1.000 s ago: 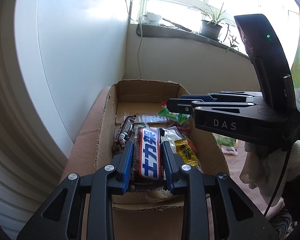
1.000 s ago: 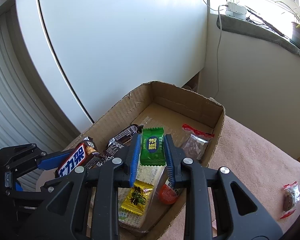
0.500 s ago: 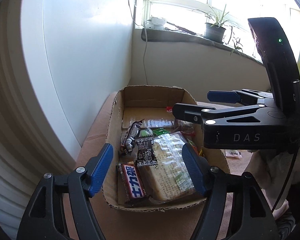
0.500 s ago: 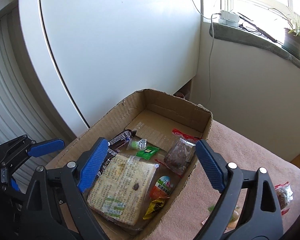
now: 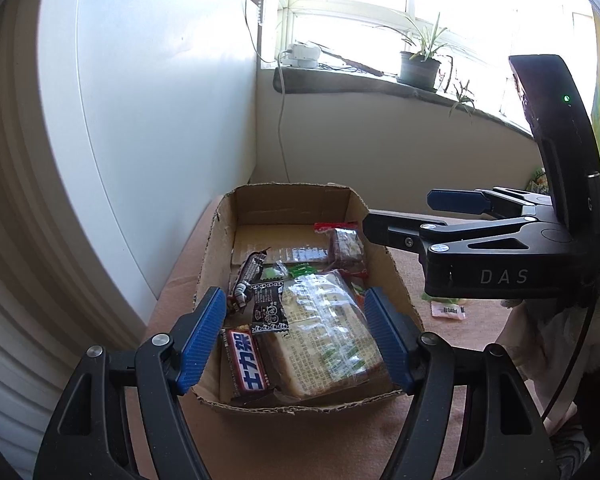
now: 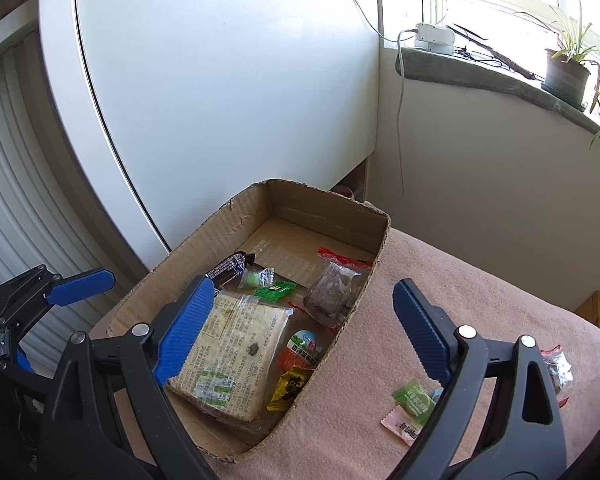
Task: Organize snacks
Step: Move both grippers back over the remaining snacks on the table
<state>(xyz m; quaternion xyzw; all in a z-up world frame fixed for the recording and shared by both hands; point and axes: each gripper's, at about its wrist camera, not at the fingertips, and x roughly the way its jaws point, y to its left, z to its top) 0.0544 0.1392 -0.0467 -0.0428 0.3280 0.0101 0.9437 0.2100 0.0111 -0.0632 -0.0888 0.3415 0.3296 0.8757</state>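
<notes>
A cardboard box (image 5: 214,240) (image 6: 380,248) on a pink cloth holds several snacks: a chocolate bar with blue lettering (image 5: 247,364), a large clear cracker pack (image 5: 328,328) (image 6: 232,352), a small green packet (image 6: 275,290) and a red-topped bag (image 5: 344,240) (image 6: 332,292). My left gripper (image 5: 296,344) is open and empty above the box's near end. My right gripper (image 6: 304,336) is open and empty above the box's right wall; it also shows in the left wrist view (image 5: 412,216).
Loose snacks lie on the cloth (image 6: 480,300) right of the box: a green packet (image 6: 414,396), a pink packet (image 6: 400,426) (image 5: 448,311) and a clear red-edged bag (image 6: 556,368). A white panel (image 6: 220,80) stands behind the box. A windowsill with a potted plant (image 5: 420,66) is beyond.
Both grippers opened, letting the chocolate bar and the green packet drop into the box, and both have pulled back and upward from it.
</notes>
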